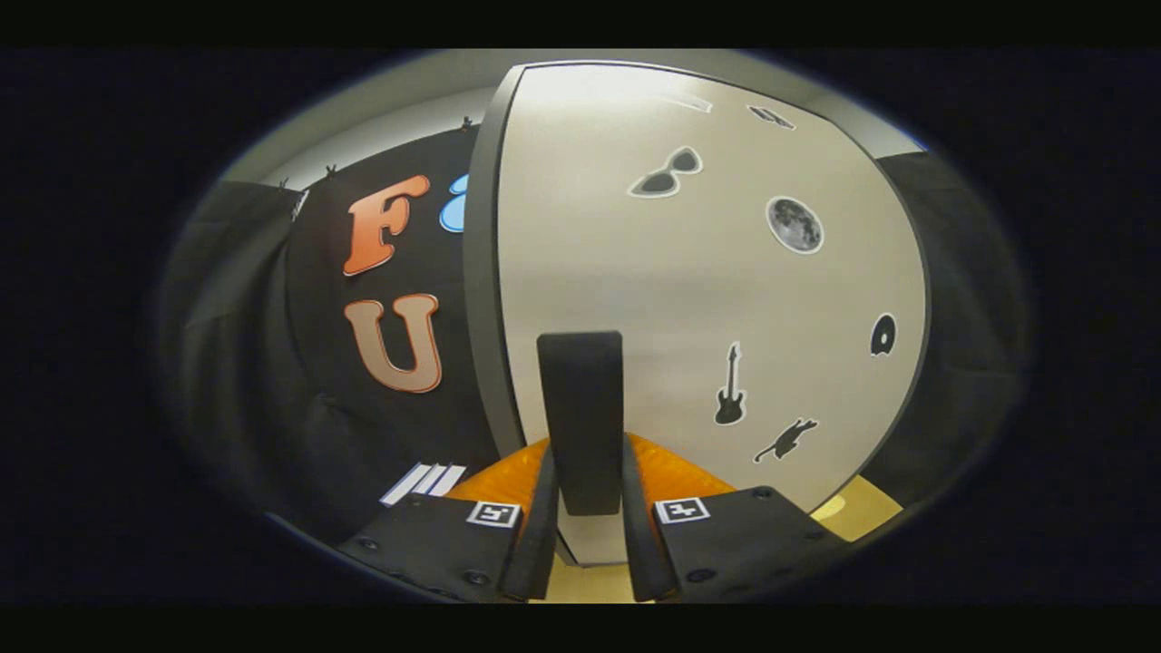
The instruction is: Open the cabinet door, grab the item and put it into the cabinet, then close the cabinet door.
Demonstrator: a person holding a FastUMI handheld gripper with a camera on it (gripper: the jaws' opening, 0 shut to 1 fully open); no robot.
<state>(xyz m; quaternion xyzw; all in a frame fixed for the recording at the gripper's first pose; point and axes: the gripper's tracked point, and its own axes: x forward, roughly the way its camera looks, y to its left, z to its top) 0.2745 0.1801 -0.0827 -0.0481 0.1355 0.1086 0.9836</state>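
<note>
Black door handle (580, 417) between closed fingers (541, 535)

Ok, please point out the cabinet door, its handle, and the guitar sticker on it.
Cabinet door (635, 272), gripper view: bare pale panel above the handle.
Handle (580, 408), gripper view: middle of the dark upright bar, lower end between the jaws.
Guitar sticker (729, 405), gripper view: its body.

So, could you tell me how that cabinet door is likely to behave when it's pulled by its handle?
The cabinet door looks like a flat rigid panel, so it should swing rather than flex. The hand-held gripper brackets its upright dark handle, seemingly shut on it; the handle's smooth faces might slip.
</note>
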